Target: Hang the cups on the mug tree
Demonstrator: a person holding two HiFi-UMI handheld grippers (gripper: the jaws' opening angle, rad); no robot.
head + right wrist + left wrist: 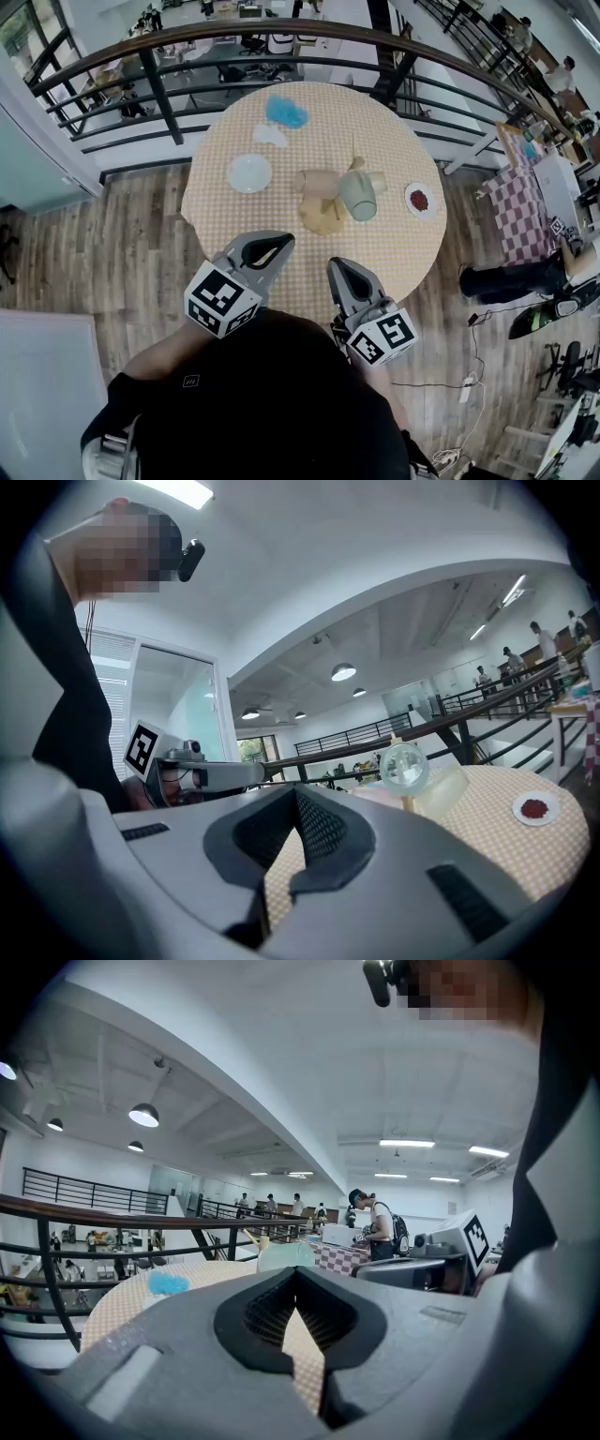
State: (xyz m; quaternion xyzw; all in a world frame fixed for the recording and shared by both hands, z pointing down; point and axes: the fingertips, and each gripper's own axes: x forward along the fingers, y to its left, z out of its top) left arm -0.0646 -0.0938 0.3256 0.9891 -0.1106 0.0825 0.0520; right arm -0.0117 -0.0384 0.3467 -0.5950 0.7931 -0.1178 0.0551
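Looks steeply down on a round table under a tan checked cloth, set against a dark railing above a lower floor. Holds the left hand-held gripper and the right hand-held gripper side by side over the near edge of the table, both aimed toward its middle and well apart from everything on it. Shows both pairs of jaws closed tip to tip in the two gripper views, with nothing gripped and only checked cloth visible through the gap behind the tips. Bears on each hand-held gripper a white cube printed with black square code patterns rather than words.

Places the mug tree upright near the centre of the table on a pale wooden base. Has a pale green cup hanging on its right side and a beige cup on its left, both off the cloth. Sets a white plate to the left of the tree, a blue crumpled thing and a white scrap toward the far edge, and a small dish holding something red to the right. Catches a person with a backpack in the background of the left gripper view.
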